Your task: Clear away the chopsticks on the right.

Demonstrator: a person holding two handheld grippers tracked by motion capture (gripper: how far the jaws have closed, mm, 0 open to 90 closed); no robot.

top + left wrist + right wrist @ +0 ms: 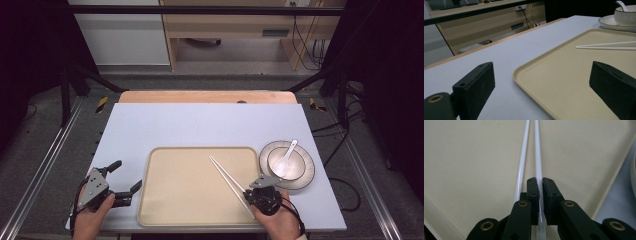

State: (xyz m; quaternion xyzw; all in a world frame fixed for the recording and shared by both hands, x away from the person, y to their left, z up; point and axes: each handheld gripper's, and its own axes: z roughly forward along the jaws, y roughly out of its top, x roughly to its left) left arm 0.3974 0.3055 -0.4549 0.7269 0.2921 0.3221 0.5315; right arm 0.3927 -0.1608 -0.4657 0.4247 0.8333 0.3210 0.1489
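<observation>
- On the tray [190, 200], toward its bowl-side edge, the right hand-held gripper [540, 185] has its jaws clamped on one chopstick [537, 157]; its twin [522, 160] lies loose alongside, likely left for another grasp.
- Off the tray's opposite edge, the left hand-held gripper [126, 180] waits, jaws apart, holding nothing.

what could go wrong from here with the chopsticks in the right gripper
1. In the right gripper view, the right gripper seems shut on just one of the two chopsticks; the other lies outside its jaws, so a lift may leave it on the tray.
2. The grip sits at the chopstick's near end, so the long free end may droop or swing.
3. The bowl and its spoon stand close to the right; a swing could knock them.
</observation>
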